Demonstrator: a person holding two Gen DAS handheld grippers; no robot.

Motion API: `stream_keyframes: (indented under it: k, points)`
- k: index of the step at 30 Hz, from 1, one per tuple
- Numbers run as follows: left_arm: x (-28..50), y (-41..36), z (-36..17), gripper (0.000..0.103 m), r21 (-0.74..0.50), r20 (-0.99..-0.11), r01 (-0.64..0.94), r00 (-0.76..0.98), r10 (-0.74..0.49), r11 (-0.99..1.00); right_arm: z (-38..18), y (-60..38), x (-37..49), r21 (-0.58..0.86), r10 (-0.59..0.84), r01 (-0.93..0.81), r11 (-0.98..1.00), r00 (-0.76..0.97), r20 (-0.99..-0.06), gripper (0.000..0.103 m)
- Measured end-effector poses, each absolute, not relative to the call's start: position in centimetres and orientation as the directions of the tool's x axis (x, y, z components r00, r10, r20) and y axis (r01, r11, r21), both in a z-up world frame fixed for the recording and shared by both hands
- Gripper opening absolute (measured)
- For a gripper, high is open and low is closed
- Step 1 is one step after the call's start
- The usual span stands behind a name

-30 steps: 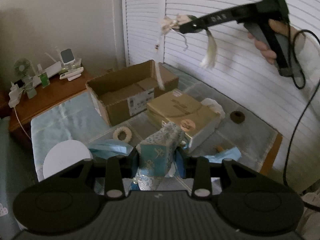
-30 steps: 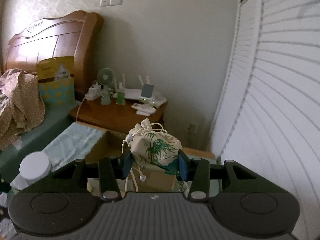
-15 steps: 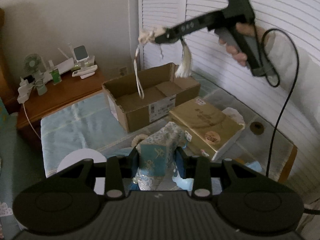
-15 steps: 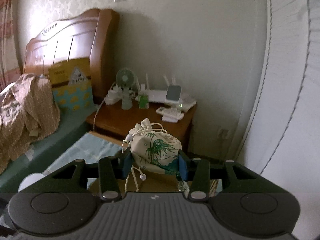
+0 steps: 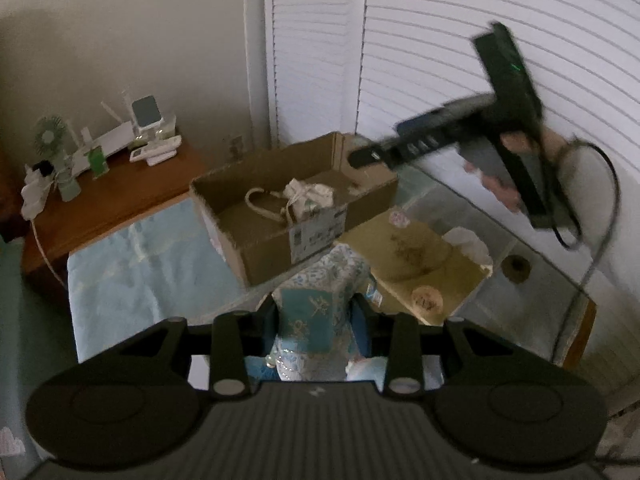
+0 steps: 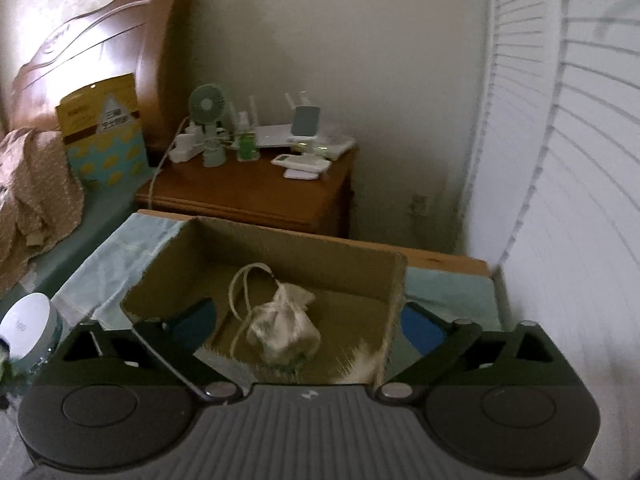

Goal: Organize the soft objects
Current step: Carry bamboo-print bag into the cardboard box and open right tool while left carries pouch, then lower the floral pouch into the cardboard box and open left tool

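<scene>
My left gripper (image 5: 318,320) is shut on a light blue embroidered pouch (image 5: 316,312), held above the table in front of an open cardboard box (image 5: 256,240). My right gripper (image 6: 308,324) is open and empty, hovering over the box (image 6: 280,248); it also shows in the left wrist view (image 5: 360,156) over the box's right end. A white drawstring pouch with a green print (image 6: 284,328) lies on the box floor, its cord looped beside it; it also shows in the left wrist view (image 5: 308,196).
A gold flat box (image 5: 416,260) lies right of the cardboard box on the glass-topped table (image 5: 540,264). A white round jar (image 6: 30,328) stands at the left. A wooden nightstand (image 6: 256,192) with a fan and gadgets is behind. White louvered doors (image 6: 580,160) line the right.
My right gripper moved down over the cardboard box, opened and let go of the white pouch, which now lies inside. My left gripper still holds the blue pouch and moved closer to the box.
</scene>
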State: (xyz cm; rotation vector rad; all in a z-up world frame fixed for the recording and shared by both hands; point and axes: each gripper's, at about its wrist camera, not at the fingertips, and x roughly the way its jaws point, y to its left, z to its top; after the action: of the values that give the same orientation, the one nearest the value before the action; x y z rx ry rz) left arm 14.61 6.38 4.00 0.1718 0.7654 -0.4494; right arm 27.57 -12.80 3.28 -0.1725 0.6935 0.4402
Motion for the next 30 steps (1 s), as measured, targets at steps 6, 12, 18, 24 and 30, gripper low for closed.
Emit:
stream_keyframes:
  k: [6,12,18,24,30]
  points:
    - [17.1,5.3,5.2,0.036,0.012,-0.691,0.475,0.640,-0.336,0.880,3.5,-14.1,23.0,-0.018,0.280,-0.377,0.926,0.718,-0.638,0.103]
    - [21.5,5.2,6.8,0.036,0.012,-0.671,0.486,0.652,-0.353,0.874,3.7,-15.0,18.7,0.038,0.307,-0.364,0.930,0.719,-0.623,0.103]
    - [26.7,5.0,7.6,0.036,0.017,-0.650,0.478,0.673,-0.353,0.878,4.2,-15.6,16.5,0.047,0.314,-0.361,0.931,0.730,-0.607,0.103]
    - [30.7,4.1,5.6,0.036,-0.024,-0.669,0.441,0.660,-0.342,0.897,4.2,-15.9,16.0,0.023,0.295,-0.357,0.934,0.733,-0.612,0.103]
    - [32.6,4.6,2.0,0.038,-0.024,-0.730,0.371,0.628,-0.269,0.928,4.1,-16.4,15.9,0.007,0.280,-0.352,0.936,0.733,-0.620,0.103]
